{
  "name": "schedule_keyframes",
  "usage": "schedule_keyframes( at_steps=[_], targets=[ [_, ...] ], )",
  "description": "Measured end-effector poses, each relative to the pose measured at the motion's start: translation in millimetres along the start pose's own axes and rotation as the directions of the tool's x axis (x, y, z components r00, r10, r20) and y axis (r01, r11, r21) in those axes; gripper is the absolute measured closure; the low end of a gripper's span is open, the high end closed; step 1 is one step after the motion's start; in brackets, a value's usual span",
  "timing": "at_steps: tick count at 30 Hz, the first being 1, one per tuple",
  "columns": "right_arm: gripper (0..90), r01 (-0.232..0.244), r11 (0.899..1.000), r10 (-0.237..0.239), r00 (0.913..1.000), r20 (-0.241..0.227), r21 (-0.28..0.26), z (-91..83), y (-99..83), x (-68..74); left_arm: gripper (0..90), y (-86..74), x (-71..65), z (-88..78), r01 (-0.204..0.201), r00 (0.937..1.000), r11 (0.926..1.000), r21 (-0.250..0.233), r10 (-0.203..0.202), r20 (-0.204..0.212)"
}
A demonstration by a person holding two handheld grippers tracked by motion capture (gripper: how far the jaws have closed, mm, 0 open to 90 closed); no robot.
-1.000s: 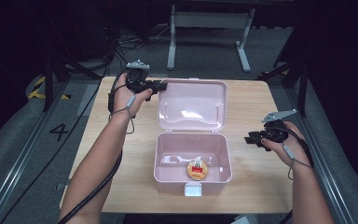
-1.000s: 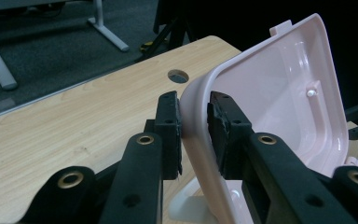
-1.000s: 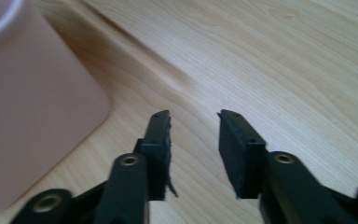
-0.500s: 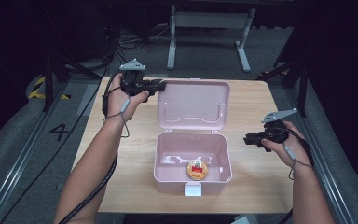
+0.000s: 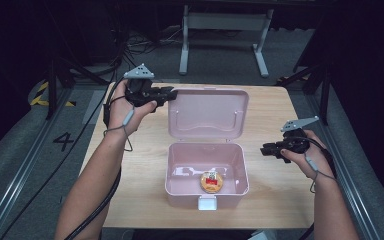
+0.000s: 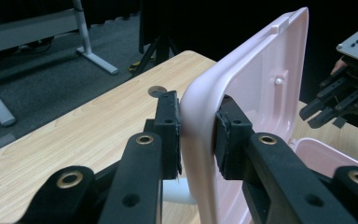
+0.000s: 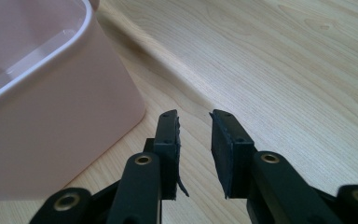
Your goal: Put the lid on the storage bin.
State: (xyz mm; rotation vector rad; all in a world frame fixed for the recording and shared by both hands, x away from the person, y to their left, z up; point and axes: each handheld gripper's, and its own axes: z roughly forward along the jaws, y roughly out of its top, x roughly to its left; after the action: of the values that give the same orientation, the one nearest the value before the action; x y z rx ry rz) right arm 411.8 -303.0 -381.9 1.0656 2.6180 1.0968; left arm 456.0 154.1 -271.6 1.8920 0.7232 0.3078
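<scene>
Pink lunch box (image 5: 206, 175), lid raised, on wooden tabletop (image 5: 140, 165); two hand-held grippers.

Box: at tabletop centre, white latch at its 6 o'clock edge; inside, a round orange item (image 5: 211, 181) with a red-and-white label, lying toward 5 o'clock of the floor. Lid (image 5: 207, 112): stands up from the box's 12 o'clock side. Left gripper (image 5: 170, 95): at the lid's 10 o'clock corner; the left gripper view shows its fingers (image 6: 168, 135) pinching the lid's rounded corner edge (image 6: 200, 116), one pad on each face. Right gripper (image 5: 266, 150): at 3 o'clock of the box, apart from it, low over bare wood; fingers (image 7: 226, 149) slightly spread, nothing between them, box wall (image 7: 51, 126) just beside at their 10 o'clock.
</scene>
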Motion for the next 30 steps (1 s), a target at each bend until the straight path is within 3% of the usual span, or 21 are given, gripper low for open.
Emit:
schedule_keyframes(
  at_steps=[2, 15, 30],
  targets=[
    [71.4, 0.003, 1.000, -0.003, 1.0000, -0.001, -0.005, -0.7, 0.3, 0.2, 73.0, 0.6, -2.0, -3.3, 0.008, 0.9999, 1.0000, 0.006, -0.008, 0.009],
    [73.2, 0.010, 1.000, -0.011, 0.9996, -0.027, -0.025, -8.0, 4.2, 7.5, 69.3, -1.1, -19.3, -21.4, -0.052, 0.9979, 0.9986, 0.006, 0.052, 0.039],
    [79.6, 0.022, 0.999, -0.024, 0.9976, -0.065, -0.031, -14.2, 11.6, 20.7, 66.4, -16.1, -28.6, -33.8, -0.057, 0.9926, 0.9984, 0.002, 0.057, 0.107]
  ],
)
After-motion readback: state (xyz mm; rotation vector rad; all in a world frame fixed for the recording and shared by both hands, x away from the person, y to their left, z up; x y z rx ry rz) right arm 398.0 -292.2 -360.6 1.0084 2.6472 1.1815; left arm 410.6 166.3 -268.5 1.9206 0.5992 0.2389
